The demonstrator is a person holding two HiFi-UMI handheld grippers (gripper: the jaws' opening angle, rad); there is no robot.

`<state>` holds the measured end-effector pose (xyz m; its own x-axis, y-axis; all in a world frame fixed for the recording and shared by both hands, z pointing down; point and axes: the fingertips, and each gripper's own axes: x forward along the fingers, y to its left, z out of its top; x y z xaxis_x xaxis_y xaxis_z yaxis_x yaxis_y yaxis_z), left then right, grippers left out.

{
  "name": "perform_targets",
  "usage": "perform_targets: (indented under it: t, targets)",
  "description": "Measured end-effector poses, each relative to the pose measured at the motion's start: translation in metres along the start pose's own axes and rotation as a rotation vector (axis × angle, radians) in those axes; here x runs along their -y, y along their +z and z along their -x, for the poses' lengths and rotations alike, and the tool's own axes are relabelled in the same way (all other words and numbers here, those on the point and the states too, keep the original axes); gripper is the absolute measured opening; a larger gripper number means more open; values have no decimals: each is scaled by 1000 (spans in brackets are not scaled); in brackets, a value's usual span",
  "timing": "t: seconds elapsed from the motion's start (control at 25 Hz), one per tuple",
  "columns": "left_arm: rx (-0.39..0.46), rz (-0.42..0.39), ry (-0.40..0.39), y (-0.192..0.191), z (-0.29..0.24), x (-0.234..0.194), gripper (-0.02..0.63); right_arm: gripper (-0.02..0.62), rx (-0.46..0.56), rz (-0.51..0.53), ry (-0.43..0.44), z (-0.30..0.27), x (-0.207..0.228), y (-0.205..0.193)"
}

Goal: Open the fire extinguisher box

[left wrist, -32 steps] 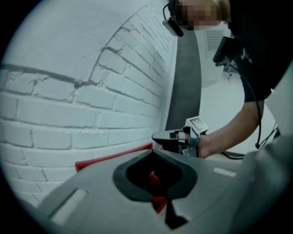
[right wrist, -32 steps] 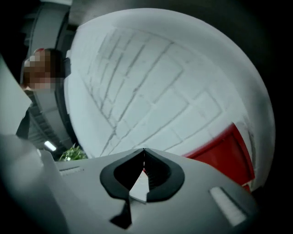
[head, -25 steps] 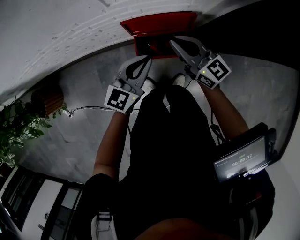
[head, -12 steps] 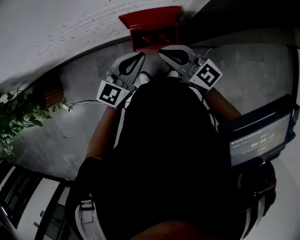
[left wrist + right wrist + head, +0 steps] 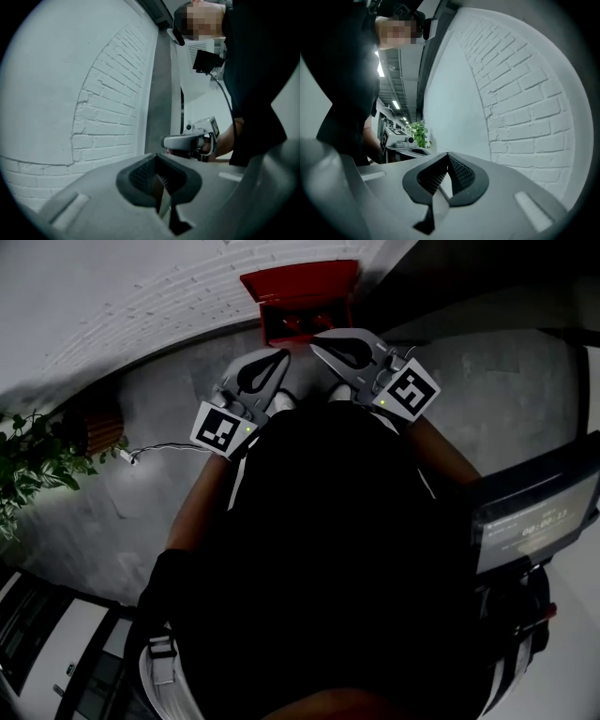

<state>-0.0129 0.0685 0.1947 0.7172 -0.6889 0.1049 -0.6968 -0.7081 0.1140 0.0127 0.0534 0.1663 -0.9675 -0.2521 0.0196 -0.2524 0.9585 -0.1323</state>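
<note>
Raised higher than before, the left gripper (image 5: 278, 357) and right gripper (image 5: 317, 341) are both closed, empty. The box (image 5: 300, 282) sits open on the grey floor (image 5: 141, 512) against a white brick wall (image 5: 112, 296), with a plant (image 5: 28, 474) off left.

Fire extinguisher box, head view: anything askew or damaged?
Nothing stands out. The fire extinguisher box sits by the wall with its lid up; left gripper and right gripper are clear of it, both shut, empty.

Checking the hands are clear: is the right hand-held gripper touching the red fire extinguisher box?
Apart. The right gripper view shows the right hand-held gripper shut on nothing, only white brick wall ahead, no fire extinguisher box nearby.
</note>
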Motion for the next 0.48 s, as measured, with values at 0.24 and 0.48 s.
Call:
perform_targets:
  t: [0.24,0.48]
  targets:
    - [11,12,7,5,5,6,5,9,1,0,4,4,-8,4]
    - [29,14,10,9,9,-4,5,9,-16,-11,20,-5,-12,-5]
